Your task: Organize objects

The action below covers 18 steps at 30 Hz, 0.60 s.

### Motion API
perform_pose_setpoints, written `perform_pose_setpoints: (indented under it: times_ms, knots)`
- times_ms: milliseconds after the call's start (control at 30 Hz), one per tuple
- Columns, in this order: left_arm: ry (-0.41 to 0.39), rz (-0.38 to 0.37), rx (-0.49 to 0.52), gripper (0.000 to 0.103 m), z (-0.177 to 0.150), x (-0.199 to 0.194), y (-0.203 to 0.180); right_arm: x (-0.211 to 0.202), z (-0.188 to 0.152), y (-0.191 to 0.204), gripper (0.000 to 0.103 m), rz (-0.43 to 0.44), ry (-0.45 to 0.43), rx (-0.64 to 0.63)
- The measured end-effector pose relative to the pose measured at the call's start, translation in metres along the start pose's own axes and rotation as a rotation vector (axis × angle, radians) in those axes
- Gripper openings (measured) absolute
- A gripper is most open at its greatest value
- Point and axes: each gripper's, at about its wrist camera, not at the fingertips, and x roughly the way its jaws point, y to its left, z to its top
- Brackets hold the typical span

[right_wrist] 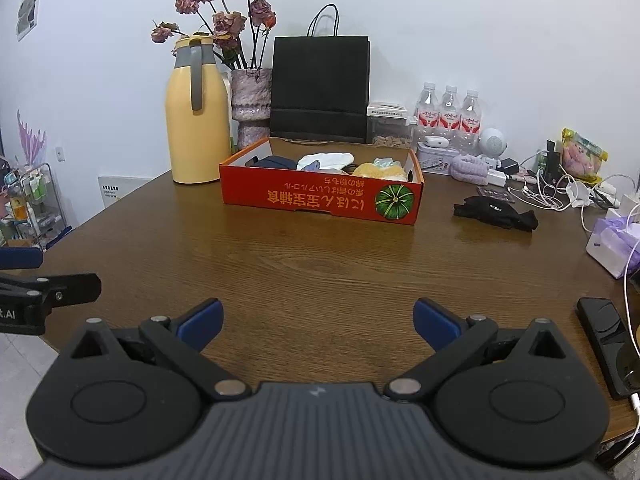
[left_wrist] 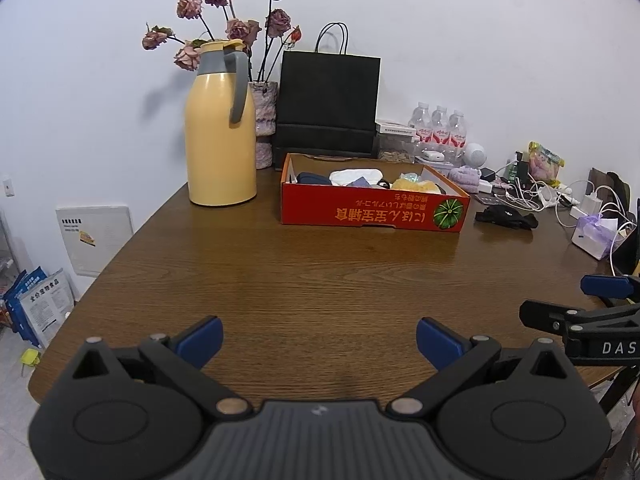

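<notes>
A red cardboard box (left_wrist: 372, 210) (right_wrist: 320, 200) sits mid-table and holds several folded cloth items in navy, white and yellow. A black sock-like cloth (left_wrist: 506, 216) (right_wrist: 496, 210) lies loose on the table to the right of the box. My left gripper (left_wrist: 319, 340) is open and empty, low over the near table edge. My right gripper (right_wrist: 318, 320) is open and empty, also near the front edge; it shows at the right edge of the left wrist view (left_wrist: 600, 300). The left gripper shows at the left edge of the right wrist view (right_wrist: 24, 276).
A yellow thermos jug (left_wrist: 220, 128) (right_wrist: 196, 116), a vase of dried roses (right_wrist: 250, 108) and a black paper bag (left_wrist: 328, 100) (right_wrist: 320, 88) stand behind the box. Water bottles (right_wrist: 448, 114), chargers, cables and a tissue pack (right_wrist: 612, 244) crowd the right. A black phone (right_wrist: 608, 344) lies at near right.
</notes>
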Motion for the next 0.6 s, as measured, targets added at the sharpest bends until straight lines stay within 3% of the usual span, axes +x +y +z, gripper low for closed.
perform_pose_setpoints:
  times_ms: [167,333,433,600]
  knots:
    - [0.013,0.008,0.008,0.103,0.0,0.003,-0.001,-0.004,-0.006,-0.006,0.103,0.075,-0.009,0.039]
    - [0.004,0.002,0.022,0.103,0.0,0.002,-0.003,0.0,-0.008,-0.008,0.103,0.045,0.044,0.069]
    - [-0.004,-0.011,0.031,0.103,-0.001,-0.001,-0.005,0.003,-0.009,-0.011,0.103,0.075,0.076,0.114]
    - [-0.003,-0.01,0.034,0.103,-0.001,0.0,-0.006,0.002,-0.01,-0.005,0.103,0.064,0.072,0.089]
